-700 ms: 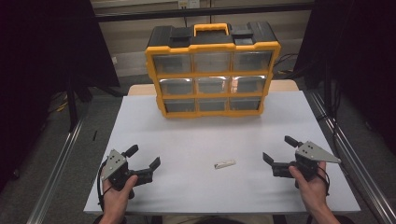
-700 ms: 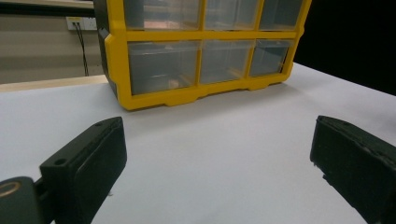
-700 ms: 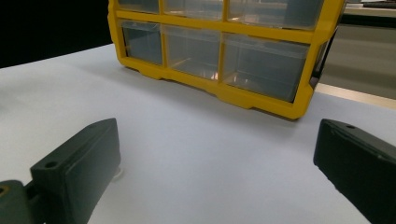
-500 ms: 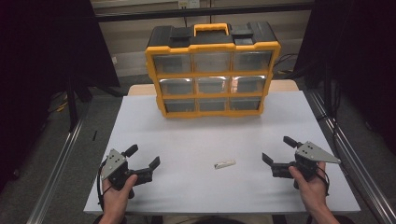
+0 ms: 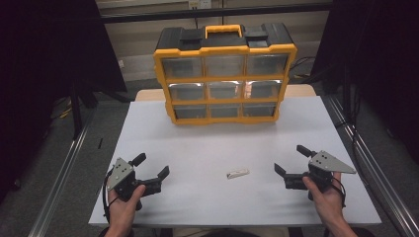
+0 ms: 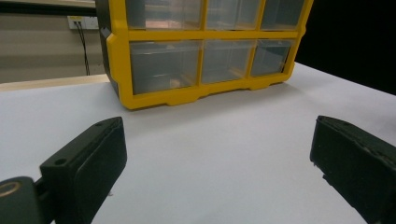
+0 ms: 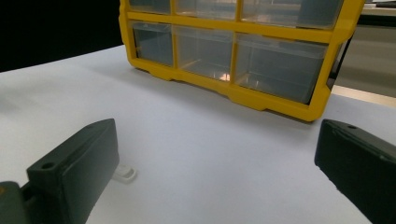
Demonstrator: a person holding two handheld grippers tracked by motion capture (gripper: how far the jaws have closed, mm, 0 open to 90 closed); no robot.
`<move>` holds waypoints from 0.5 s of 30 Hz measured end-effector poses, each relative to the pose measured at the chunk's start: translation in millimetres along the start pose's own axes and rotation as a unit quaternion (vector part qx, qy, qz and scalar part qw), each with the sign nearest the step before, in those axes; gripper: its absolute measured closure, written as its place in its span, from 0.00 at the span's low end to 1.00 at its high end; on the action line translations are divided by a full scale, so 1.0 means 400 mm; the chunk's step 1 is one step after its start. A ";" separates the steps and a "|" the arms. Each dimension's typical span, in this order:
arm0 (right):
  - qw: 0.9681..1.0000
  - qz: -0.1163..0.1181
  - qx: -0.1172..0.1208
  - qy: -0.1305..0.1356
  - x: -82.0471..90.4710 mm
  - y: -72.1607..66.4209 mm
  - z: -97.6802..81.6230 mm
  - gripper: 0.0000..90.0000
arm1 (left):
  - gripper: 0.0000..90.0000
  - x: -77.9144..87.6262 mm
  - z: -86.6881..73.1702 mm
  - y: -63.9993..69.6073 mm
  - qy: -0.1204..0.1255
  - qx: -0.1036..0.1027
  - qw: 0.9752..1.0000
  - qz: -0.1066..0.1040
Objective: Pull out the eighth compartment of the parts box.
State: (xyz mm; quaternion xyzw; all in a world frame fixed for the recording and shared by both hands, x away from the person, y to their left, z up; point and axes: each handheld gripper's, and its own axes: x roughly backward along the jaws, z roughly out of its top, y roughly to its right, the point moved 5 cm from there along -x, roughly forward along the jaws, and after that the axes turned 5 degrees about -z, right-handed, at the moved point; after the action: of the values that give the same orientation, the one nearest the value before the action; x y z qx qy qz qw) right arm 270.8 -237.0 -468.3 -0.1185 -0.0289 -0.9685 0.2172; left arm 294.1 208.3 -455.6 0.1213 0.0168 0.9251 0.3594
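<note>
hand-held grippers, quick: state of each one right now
Left hand-held gripper: open, holding nothing.
Right hand-held gripper: open, holding nothing; the small white piece lies apart on the table.

Open tabletop (image 5: 207, 148); drawer cabinet (image 5: 225, 79) blocks the far edge.

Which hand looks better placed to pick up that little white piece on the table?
Probably the right. The white piece lies nearer the right claw, whose open jaws face it; it also peeks past a jaw in the right gripper view. The left claw, open too, sits farther off.
</note>
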 end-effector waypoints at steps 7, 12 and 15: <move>1.000 -0.003 0.007 -0.014 -0.018 -0.010 -0.010 0.00 | 0.04 0.000 -0.001 -0.005 -0.006 -0.006 1.000 0.006; 1.000 -0.002 0.015 -0.004 -0.039 -0.016 0.003 0.00 | 0.04 0.003 -0.003 -0.006 -0.006 -0.006 1.000 0.006; 1.000 -0.001 0.021 -0.007 -0.061 -0.020 0.009 0.00 | 0.04 0.004 -0.002 -0.008 -0.003 -0.004 1.000 0.005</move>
State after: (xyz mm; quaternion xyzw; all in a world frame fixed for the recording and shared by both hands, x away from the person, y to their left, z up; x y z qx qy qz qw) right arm 289.5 -219.5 -470.8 -0.1208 -0.0512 -0.9670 0.2185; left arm 294.6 211.7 -456.5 0.1231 0.0112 0.9264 0.3556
